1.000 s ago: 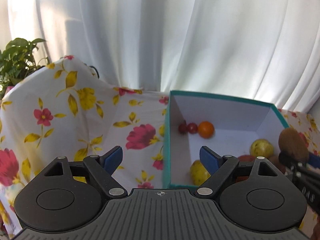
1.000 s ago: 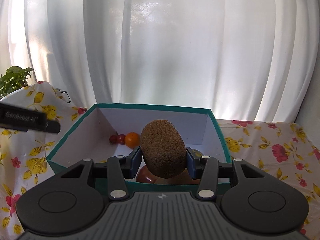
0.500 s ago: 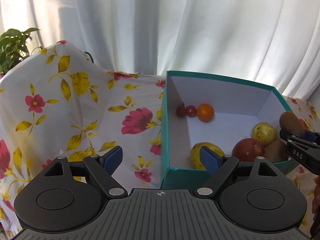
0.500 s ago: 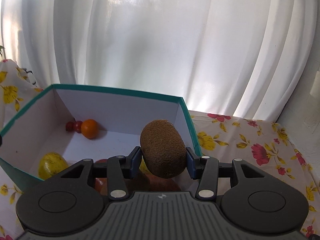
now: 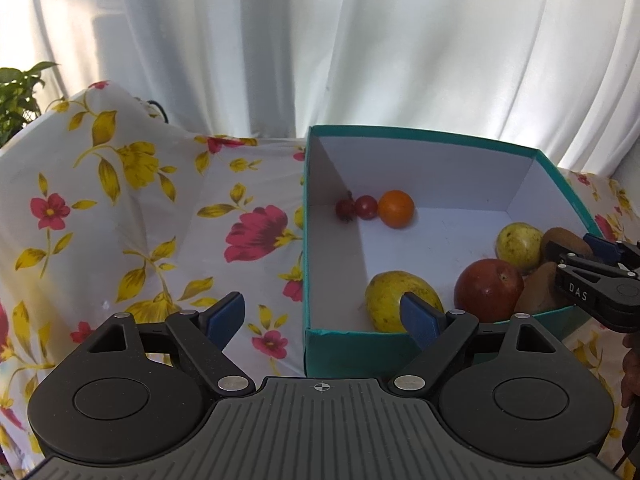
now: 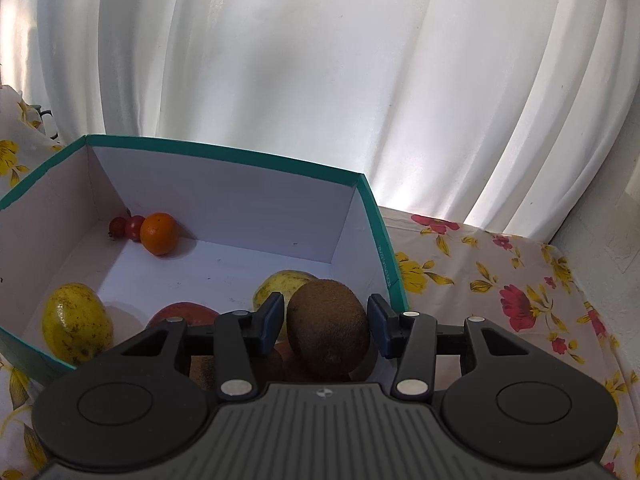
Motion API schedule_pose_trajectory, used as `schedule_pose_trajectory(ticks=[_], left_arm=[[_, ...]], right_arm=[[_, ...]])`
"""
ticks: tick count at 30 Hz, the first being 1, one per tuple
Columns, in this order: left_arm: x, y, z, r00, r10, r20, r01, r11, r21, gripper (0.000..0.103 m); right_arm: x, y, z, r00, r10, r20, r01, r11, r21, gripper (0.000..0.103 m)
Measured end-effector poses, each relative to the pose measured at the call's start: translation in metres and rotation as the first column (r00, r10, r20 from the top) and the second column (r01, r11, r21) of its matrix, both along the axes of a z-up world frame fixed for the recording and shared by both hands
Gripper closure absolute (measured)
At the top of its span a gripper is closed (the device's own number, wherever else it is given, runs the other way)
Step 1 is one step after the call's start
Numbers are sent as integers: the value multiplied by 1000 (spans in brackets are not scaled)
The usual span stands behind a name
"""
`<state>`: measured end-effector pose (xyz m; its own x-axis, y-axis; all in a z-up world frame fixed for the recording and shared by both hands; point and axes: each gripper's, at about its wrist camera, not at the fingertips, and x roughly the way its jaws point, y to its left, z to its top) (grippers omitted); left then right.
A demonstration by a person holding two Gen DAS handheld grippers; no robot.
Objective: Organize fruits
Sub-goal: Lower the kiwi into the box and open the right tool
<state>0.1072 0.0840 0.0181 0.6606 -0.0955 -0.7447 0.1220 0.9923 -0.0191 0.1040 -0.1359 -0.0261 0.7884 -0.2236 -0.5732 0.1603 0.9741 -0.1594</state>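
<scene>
A teal box (image 5: 420,134) with white walls (image 6: 224,152) holds an orange (image 5: 396,208) and two small red fruits (image 5: 366,206) in its far left corner. Two yellow fruits (image 5: 396,300) (image 5: 518,244), a red fruit (image 5: 488,290) and a brown kiwi (image 5: 536,294) lie toward its near side. My right gripper (image 6: 326,322) is shut on another kiwi (image 6: 328,328), low over the box's near right corner, above the red fruit (image 6: 184,312). My left gripper (image 5: 322,314) is open with nothing in it, its fingers straddling the box's near left corner.
A white cloth with red and yellow flowers (image 5: 120,200) covers the table around the box. White curtains (image 5: 320,40) hang close behind. A green plant (image 5: 16,96) stands at the far left. Part of a person's hand (image 5: 632,360) shows at the right edge.
My right gripper has carried the kiwi to the right and down, from the box's front middle into its near right corner. The left gripper has sunk slightly and stays open.
</scene>
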Motion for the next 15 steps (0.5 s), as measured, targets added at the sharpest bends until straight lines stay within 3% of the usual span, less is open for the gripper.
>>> schedule_pose_trajectory(ticks=[2, 4, 8, 10, 12, 15], left_arm=[[1, -1, -1, 1000, -4, -5, 4, 1000, -2, 13], [1, -2, -1, 1000, -11, -13, 10, 1000, -9, 13], [-3, -7, 2, 999, -30, -14, 30, 999, -22, 11], [-6, -12, 4, 999, -42, -11, 42, 999, -12, 7], [-10, -18, 6, 998, -55, -15, 55, 998, 9, 7], [-16, -27, 8, 997, -69, -33, 70, 996, 46, 7]], right_arm=[[-3, -2, 3, 1000, 4, 1, -4, 1000, 20, 57], [-9, -4, 10, 1000, -3, 15, 3, 999, 48, 45], [-34, -5, 31, 996, -16, 86, 10, 998, 70, 36], [-50, -5, 42, 993, -30, 118, 21, 997, 79, 23], [-65, -2, 52, 990, -23, 136, 10, 996, 94, 17], [-85, 2, 58, 994, -11, 110, -5, 990, 142, 1]])
